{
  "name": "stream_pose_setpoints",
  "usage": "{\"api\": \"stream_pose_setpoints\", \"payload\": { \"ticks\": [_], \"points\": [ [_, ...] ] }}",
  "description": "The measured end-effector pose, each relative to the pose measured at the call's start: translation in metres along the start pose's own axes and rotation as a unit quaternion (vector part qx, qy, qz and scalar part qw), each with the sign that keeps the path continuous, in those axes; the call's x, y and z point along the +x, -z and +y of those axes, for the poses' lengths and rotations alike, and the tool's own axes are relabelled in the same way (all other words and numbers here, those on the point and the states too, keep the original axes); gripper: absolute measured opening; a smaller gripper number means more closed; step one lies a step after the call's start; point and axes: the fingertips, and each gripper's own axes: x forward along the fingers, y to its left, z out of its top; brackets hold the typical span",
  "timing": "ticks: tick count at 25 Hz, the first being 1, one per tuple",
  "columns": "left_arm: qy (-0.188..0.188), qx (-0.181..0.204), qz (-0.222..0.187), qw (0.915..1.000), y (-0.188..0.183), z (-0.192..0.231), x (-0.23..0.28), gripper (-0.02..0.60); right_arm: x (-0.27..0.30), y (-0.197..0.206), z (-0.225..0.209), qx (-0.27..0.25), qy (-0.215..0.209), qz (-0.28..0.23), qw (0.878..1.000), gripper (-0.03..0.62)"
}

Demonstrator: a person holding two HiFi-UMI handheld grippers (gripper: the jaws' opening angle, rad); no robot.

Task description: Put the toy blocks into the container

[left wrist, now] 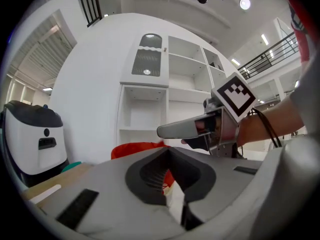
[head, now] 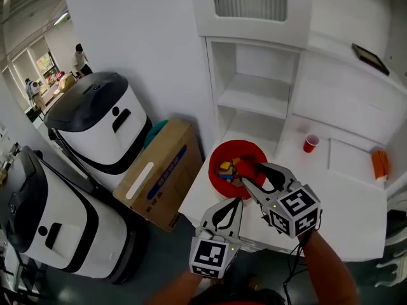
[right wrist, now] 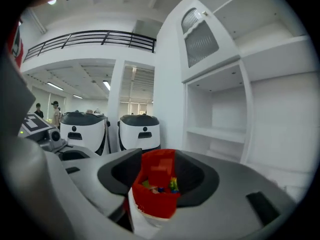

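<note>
Tipping is risked if the rim of the container [head: 222,150] is clipped by the wide-open, empty fingers of the right gripper [head: 252,174] just above it; those of the left gripper [head: 232,203] are shut on nothing.

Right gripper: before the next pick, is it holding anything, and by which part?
Nothing: the right gripper stands open, the red bowl only seen beyond its jaws.

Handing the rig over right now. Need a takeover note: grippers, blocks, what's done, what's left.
Left gripper: shut, empty, at the near side of the bowl.
Right gripper: open over the bowl, gripping nothing.
Blocks: piled in the bowl on the table.
Done: no loose blocks seen on the table.
Left: check the orange item at the table's right edge; can't tell if it is a block.
</note>
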Motion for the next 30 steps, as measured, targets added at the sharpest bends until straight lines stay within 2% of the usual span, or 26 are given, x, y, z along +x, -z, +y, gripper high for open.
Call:
{"api": "stream_pose_setpoints", "payload": {
  "ticks": [3,4,6,7,13,18,25,30],
  "points": [
    [-0.001,-0.002,-0.001,1.0000,0.001,0.003,-0.001,0.032,-0.008,-0.007,0.000,-0.012,0.011,-0.021,1.000,0.228],
    [0.000,-0.004,-0.002,1.0000,0.001,0.002,-0.001,0.033,-0.014,-0.011,-0.001,-0.023,0.022,-0.034,0.999,0.189],
    [0.004,-0.005,-0.006,1.0000,-0.002,-0.002,0.001,0.032,-0.033,-0.022,-0.006,-0.040,0.053,-0.063,0.996,0.057],
    [0.007,-0.005,-0.009,0.9999,-0.004,-0.004,0.001,0.033,-0.043,-0.029,-0.007,-0.044,0.065,-0.075,0.994,0.015],
    [0.037,-0.021,-0.034,0.9985,-0.039,-0.026,0.000,0.032,-0.115,-0.067,-0.005,-0.049,0.105,-0.140,0.983,0.009],
    [0.085,-0.004,-0.063,0.9944,-0.072,-0.050,-0.009,0.032,-0.177,-0.075,0.001,-0.050,0.152,-0.169,0.972,0.009],
    [0.149,0.011,-0.065,0.9866,-0.079,-0.079,-0.018,0.033,-0.226,-0.048,0.004,-0.037,0.238,-0.146,0.960,0.009],
    [0.165,0.010,-0.068,0.9839,-0.072,-0.095,-0.016,0.032,-0.234,-0.012,0.001,-0.005,0.268,-0.115,0.957,0.009]
  ]
}}
